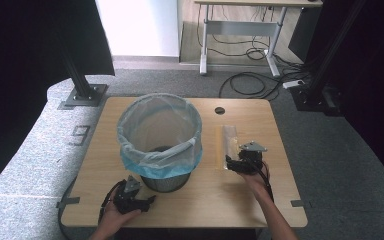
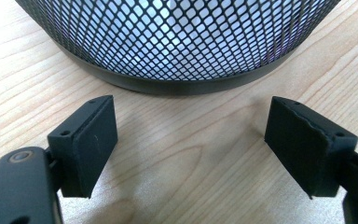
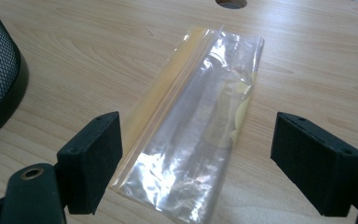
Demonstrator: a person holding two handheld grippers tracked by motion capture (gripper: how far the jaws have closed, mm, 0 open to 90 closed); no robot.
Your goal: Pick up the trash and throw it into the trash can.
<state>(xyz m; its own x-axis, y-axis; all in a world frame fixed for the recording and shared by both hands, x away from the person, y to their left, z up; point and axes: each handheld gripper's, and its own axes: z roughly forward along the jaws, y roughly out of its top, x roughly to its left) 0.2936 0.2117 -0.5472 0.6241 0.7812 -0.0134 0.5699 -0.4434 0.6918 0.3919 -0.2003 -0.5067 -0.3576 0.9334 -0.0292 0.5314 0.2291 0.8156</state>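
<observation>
We see a mesh bin [image 1: 166, 176], lined with a blue bag [image 1: 160, 131], standing mid-tabletop [image 1: 280, 190]. At its 7 o'clock our left tool [image 1: 150, 201] rests with jaws apart, empty. At its 3 o'clock a clear plastic sleeve [image 1: 227, 145] lies flat, our right tool [image 1: 228, 162] gaping just before its near end.

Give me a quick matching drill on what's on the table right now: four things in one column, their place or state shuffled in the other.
Things:
1. mesh wastebasket
2. clear plastic bag
3. left tongs
4. cable hole

Place or state:
A. open, pointed at the basket's base
B. lying flat ahead of the right tongs
C. near the table's far edge
D. upright, lined with a blue-rimmed bag

Pairs: 1-D, 2-B, 3-A, 4-C
</observation>
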